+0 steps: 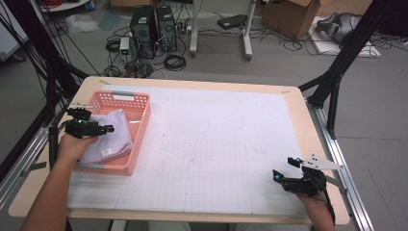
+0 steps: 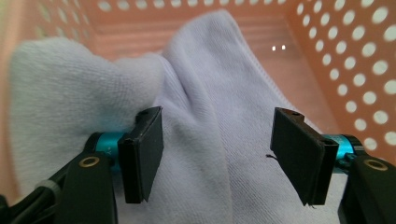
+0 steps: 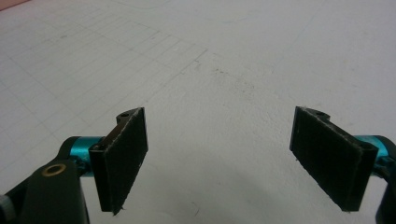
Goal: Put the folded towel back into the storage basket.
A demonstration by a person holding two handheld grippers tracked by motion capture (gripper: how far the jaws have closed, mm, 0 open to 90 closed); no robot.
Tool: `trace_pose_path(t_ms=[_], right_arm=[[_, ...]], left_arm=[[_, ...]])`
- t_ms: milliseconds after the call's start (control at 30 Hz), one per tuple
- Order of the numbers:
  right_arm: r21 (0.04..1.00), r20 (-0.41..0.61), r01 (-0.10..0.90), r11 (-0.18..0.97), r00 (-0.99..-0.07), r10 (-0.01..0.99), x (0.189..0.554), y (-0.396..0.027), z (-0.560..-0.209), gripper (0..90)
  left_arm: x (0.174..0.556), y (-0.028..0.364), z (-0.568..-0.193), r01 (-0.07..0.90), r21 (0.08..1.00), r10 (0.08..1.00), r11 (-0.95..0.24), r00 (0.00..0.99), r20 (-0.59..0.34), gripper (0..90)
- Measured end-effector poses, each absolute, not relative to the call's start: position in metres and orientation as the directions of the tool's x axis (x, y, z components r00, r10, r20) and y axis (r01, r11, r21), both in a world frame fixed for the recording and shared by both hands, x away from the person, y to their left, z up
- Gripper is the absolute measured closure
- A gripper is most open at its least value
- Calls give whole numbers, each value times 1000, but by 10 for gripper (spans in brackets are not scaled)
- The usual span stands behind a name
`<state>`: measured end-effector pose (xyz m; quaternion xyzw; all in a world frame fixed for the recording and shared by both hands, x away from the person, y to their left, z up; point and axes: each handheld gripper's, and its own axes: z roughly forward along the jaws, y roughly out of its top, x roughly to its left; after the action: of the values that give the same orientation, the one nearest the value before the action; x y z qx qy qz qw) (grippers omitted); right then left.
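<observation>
Terry cloth, pale lavender, forms the folded towel (image 2: 205,107) that lies inside the pink perforated basket (image 1: 139,126), and the left gripper (image 2: 217,156) hangs directly over it with its jaws standing apart; a raised fold of the towel sits between the two black pads (image 2: 144,154), yet neither pad presses on the fabric. In the high view the left gripper (image 1: 98,129) reaches across the near-left wall of the basket, with the towel (image 1: 113,137) spread beneath and ahead of it. The right gripper (image 1: 288,168) rests well away on the gridded white mat (image 1: 216,144), jaws spread, nothing between them; its own view shows bare mat (image 3: 224,84) ahead of the pads. Hazards from this position: if the jaws close too high on the fold, they will likely catch a single layer, and the towel will unfold or slide free on lifting. If the gripper descends too far, a pad may strike the basket floor or snag a hole in the side wall just beyond the right-hand pad. A lift taken off-centre may drag the light basket along the mat, since nothing braces it. The sewn label (image 1: 106,152) near the towel's near edge may also catch.
</observation>
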<state>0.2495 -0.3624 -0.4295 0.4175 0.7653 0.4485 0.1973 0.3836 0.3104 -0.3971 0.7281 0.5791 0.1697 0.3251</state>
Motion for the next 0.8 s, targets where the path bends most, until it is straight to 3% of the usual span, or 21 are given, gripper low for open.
trace_pose_path(t_ms=[467, 800], right_arm=[[850, 77, 467, 242, -565, 821, 249, -366, -430, 180], [847, 67, 467, 253, -566, 822, 249, -364, -429, 182]], left_arm=[[399, 304, -413, 736, 670, 940, -94, 288, -184, 357], [402, 298, -419, 650, 734, 887, -198, 438, -148, 445]])
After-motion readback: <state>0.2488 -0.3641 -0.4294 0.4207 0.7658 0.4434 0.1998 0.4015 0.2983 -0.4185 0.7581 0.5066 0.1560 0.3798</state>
